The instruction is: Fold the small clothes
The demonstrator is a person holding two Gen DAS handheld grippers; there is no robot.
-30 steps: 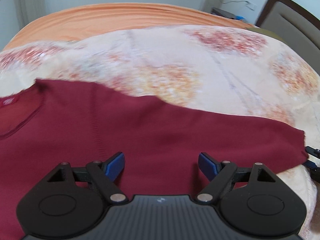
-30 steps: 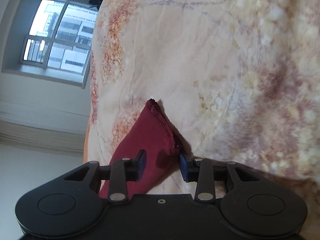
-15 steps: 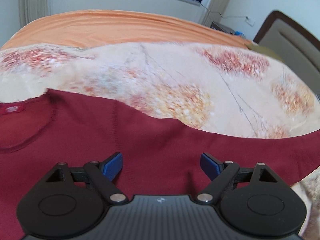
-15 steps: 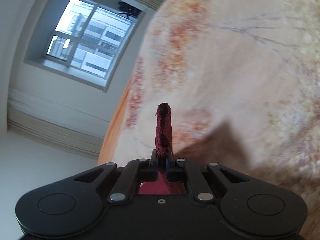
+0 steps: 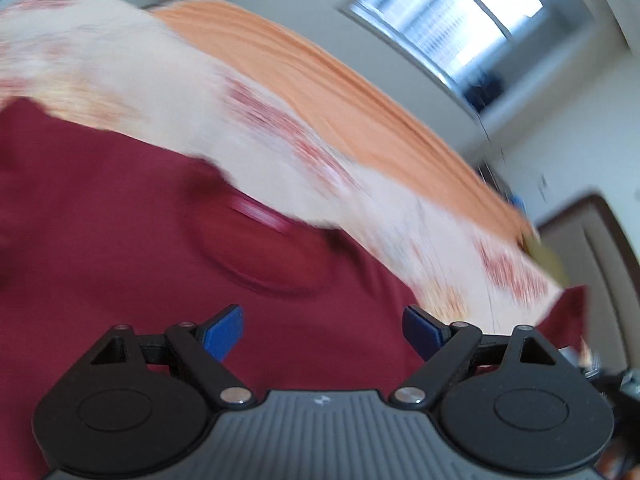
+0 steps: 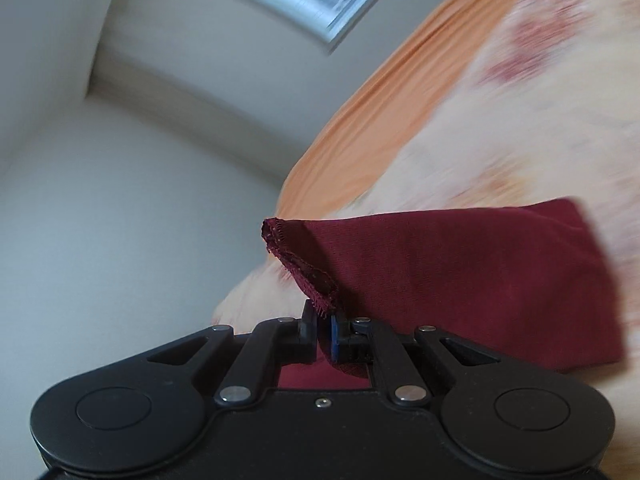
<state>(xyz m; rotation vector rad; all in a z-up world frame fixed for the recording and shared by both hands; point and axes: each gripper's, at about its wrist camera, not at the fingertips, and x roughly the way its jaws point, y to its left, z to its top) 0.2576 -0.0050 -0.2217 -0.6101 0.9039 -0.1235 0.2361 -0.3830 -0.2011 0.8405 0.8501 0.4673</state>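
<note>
The shirt (image 5: pixel 120 240) is a dark red knit, thin and limp, lying spread on a bed over a blanket (image 5: pixel 140 92) with a pale, blotchy red-and-orange print; beyond that runs a plain orange sheet (image 5: pixel 328 92). The right gripper (image 6: pixel 323 326) has its jaws clamped on a corner of the shirt, the stitched hem (image 6: pixel 304 268) standing up folded just above the pads, with the cloth trailing away to the right in a soft, slack sheet. The left gripper (image 5: pixel 324 330) hovers over the shirt's chest below the round neckline (image 5: pixel 260 256) and its label (image 5: pixel 260 212), jaws wide apart with nothing between them, having widened a little further in the last moment. I judge the shirt light and wholly without stiffness: it will drape, sag and crease wherever it is unsupported, and a single pinched corner will drag the rest along unevenly. The fine ribbed knit looks grippy, not slick, so a firm pinch should hold, and nothing here is fragile. Best holds are the doubled, stitched edges, at hem corners, sleeve ends or shoulder seams, where the cloth is thickest. The blanket looks fuzzy and may cling to the cloth. Both views are blurred, so finer weave detail is unclear.
</note>
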